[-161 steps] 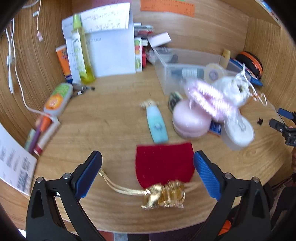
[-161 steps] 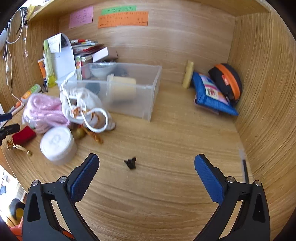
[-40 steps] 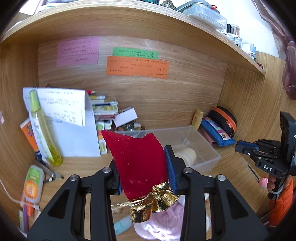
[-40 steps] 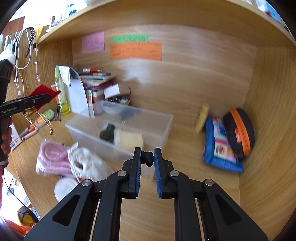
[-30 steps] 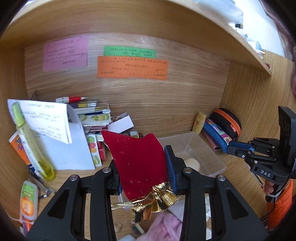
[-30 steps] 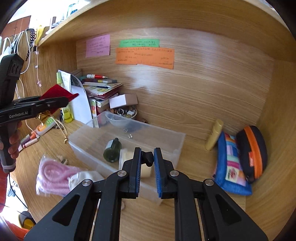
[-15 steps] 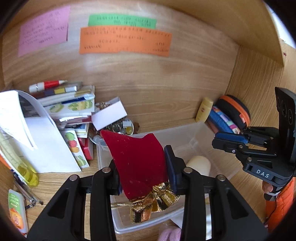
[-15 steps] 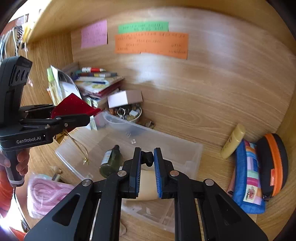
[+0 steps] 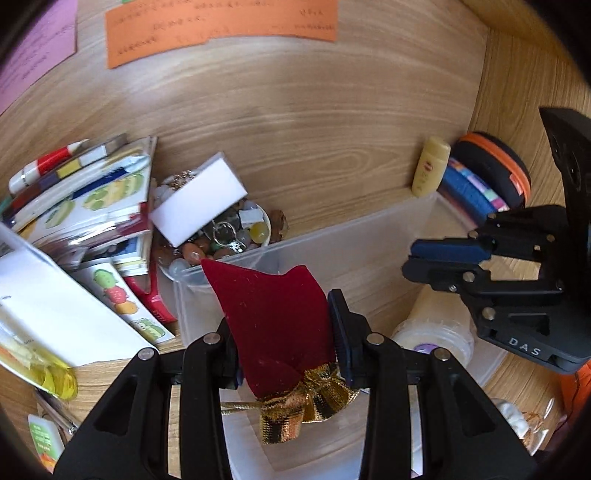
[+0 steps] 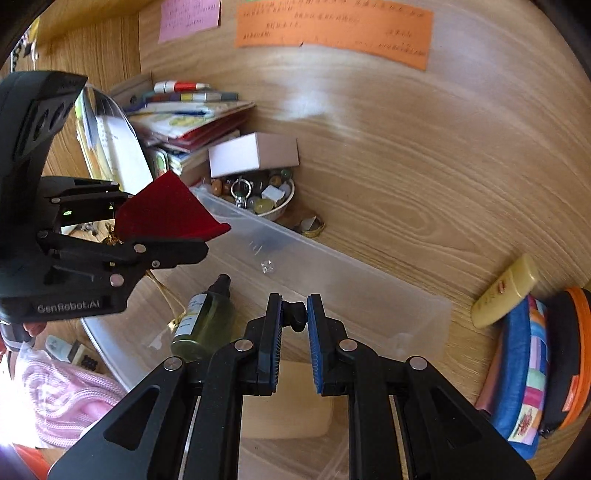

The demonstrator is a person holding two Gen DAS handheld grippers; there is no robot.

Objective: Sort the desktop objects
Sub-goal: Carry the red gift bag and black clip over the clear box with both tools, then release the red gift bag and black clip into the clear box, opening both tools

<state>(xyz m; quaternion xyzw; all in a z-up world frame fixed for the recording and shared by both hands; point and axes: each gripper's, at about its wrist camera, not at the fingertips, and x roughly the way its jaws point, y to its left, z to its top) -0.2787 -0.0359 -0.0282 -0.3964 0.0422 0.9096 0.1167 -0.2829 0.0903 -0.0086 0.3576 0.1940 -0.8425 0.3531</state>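
Left gripper [image 9: 284, 332]: clamped on red pouch [image 9: 273, 317], directly above bin [image 9: 369, 236], gold neck down. Right gripper [image 10: 294, 321]: pinching small black clip [image 10: 295, 315], also over bin.

Bright daylight floods in, a pale sheen on the wooden back wall [image 10: 369, 122]. Heavy fisheye bending with black corners; the left edge blurs and the lower-left corner blows out white.

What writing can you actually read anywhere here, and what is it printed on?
"GenRobot.AI": on the left gripper body.
"DAS": on the right gripper body.
Orange note, pink note, bottle label: writing too small or blurred to read.
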